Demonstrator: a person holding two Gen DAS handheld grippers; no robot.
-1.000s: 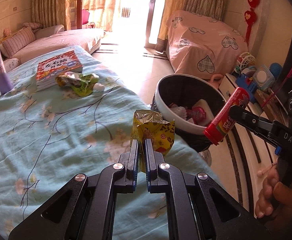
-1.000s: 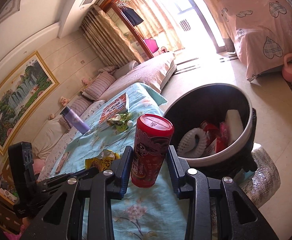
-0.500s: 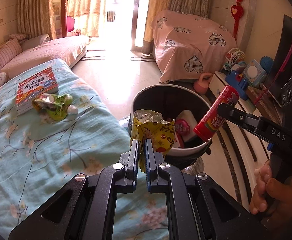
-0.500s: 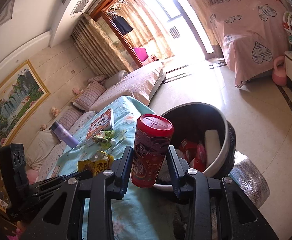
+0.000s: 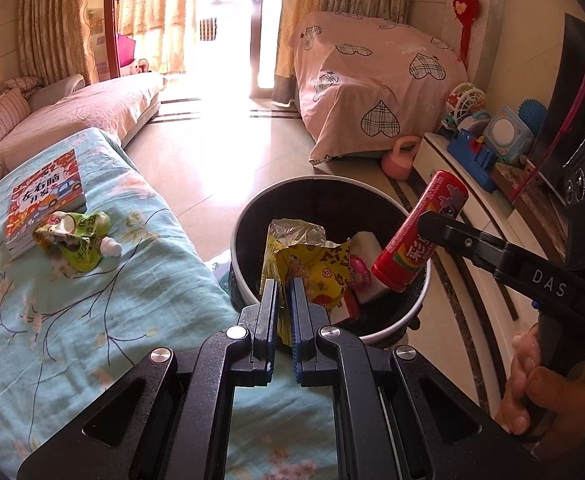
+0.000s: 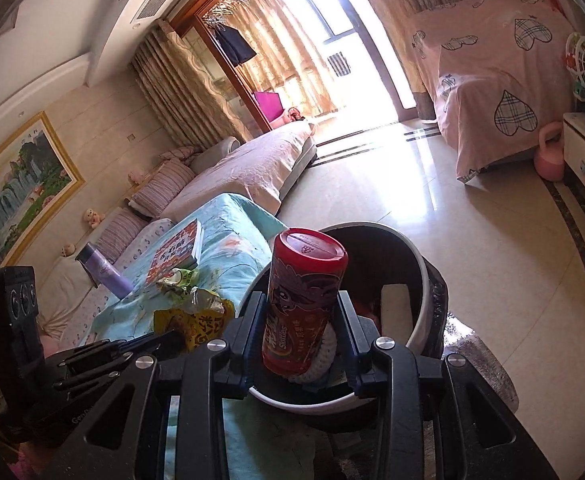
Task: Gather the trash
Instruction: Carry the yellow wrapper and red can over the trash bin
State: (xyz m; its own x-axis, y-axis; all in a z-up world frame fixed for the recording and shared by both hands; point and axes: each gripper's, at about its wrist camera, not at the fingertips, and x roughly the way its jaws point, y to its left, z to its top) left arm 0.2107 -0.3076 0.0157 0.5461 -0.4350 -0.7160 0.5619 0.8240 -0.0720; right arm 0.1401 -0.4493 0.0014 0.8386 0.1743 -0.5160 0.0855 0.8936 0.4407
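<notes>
Poised over the bin (image 5: 388,330) for dropping, the left tool (image 5: 283,300) pinches a yellow wrapper (image 5: 312,268) while the right tool (image 6: 300,344) clamps a red can (image 6: 302,304).

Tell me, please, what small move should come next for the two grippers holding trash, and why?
Probably open both and drop the trash. The left hand-held gripper pinches the yellow snack wrapper over the black trash bin, and the right hand-held gripper clamps the red candy tube above the bin's opening, so both pieces look set to fall inside.
</notes>
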